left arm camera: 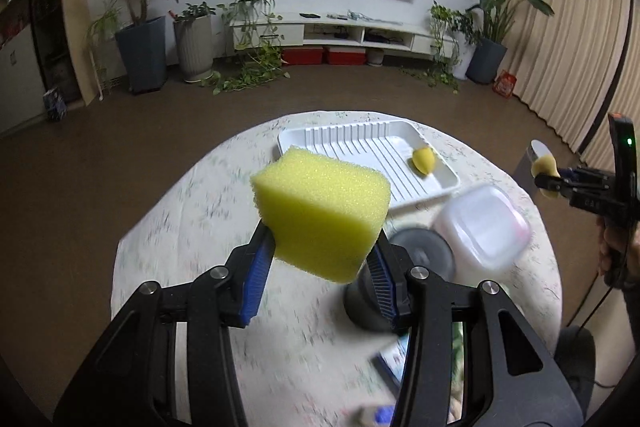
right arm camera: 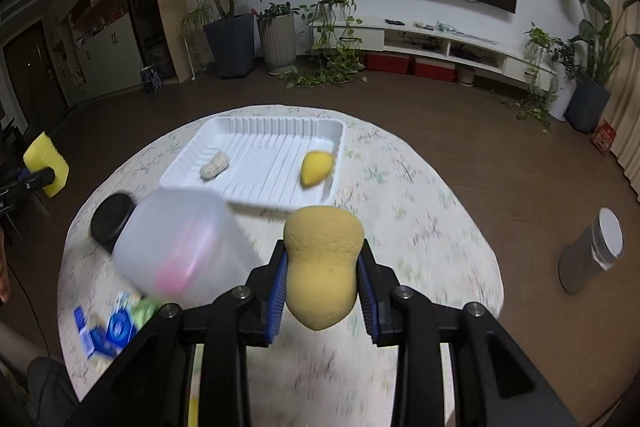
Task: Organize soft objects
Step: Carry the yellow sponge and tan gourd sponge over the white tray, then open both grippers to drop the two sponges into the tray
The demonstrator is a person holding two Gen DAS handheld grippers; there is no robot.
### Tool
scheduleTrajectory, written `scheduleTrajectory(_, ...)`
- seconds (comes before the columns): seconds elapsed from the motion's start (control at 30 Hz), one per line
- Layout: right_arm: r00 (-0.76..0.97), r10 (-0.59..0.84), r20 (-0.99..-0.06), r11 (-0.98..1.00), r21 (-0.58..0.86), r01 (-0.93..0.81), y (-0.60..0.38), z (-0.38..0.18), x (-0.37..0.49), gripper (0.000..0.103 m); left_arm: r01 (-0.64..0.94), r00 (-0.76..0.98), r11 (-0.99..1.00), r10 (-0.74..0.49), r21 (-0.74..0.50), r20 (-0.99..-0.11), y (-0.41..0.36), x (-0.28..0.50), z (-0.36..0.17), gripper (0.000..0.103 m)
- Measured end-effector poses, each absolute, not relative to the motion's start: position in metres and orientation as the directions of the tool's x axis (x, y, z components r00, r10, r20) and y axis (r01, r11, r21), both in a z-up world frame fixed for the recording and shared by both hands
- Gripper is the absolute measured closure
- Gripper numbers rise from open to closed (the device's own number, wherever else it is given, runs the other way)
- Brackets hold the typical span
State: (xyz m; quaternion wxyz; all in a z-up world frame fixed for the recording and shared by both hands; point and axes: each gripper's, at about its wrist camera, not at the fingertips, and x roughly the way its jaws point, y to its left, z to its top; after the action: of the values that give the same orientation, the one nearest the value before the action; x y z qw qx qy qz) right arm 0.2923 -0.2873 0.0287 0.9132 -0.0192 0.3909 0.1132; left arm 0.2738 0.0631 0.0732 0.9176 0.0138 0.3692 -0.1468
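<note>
My left gripper (left arm camera: pixel 324 247) is shut on a bright yellow block sponge (left arm camera: pixel 320 211), held up above the round table (left arm camera: pixel 192 227). In the right wrist view that block sponge (right arm camera: pixel 46 163) shows at the far left. My right gripper (right arm camera: pixel 322 263) is shut on a tan pear-shaped sponge (right arm camera: pixel 324 267), also lifted over the table; in the left wrist view the right gripper (left arm camera: pixel 550 179) appears at the far right edge. A white ribbed tray (right arm camera: pixel 240 163) at the back of the table holds a peanut-shaped soft toy (right arm camera: pixel 214 165) and a yellow lemon-shaped soft toy (right arm camera: pixel 316 167).
A translucent plastic tub (right arm camera: pixel 180 251) and a dark round lid or jar (right arm camera: pixel 110 217) stand near the tray. Blue packets (right arm camera: pixel 108 331) lie at the table's near left. A grey cylinder bin (right arm camera: pixel 592 255) stands on the floor to the right. Plants and a TV cabinet line the far wall.
</note>
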Motion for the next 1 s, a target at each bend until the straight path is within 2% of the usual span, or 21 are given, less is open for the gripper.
scheduleTrajectory(0.3, 0.611, 0.241, -0.754, 0.945, 0.039, -0.324, -0.258, 0.027, 0.390, 0.069, 0.323, 0.622, 0.945, -0.252, -0.050, -0.741, 0.042, 0.370, 0.050, 0.060)
scheduleTrajectory(0.53, 0.530, 0.280, -0.800, 0.898, 0.025, -0.438, -0.217, 0.001, 0.452, 0.069, 0.363, 0.548, 0.932, -0.216, -0.002, -0.808, 0.015, 0.433, 0.006, 0.060)
scheduleTrajectory(0.77, 0.466, 0.279, -0.840, 0.855, -0.003, -0.519, -0.187, -0.032, 0.484, 0.068, 0.371, 0.493, 0.929, -0.188, 0.010, -0.850, 0.000, 0.461, -0.033, 0.060)
scheduleTrajectory(1.0, 0.422, 0.265, -0.867, 0.843, -0.004, -0.537, -0.173, -0.062, 0.502, 0.068, 0.382, 0.481, 0.924, -0.182, 0.018, -0.858, -0.010, 0.468, -0.047, 0.060)
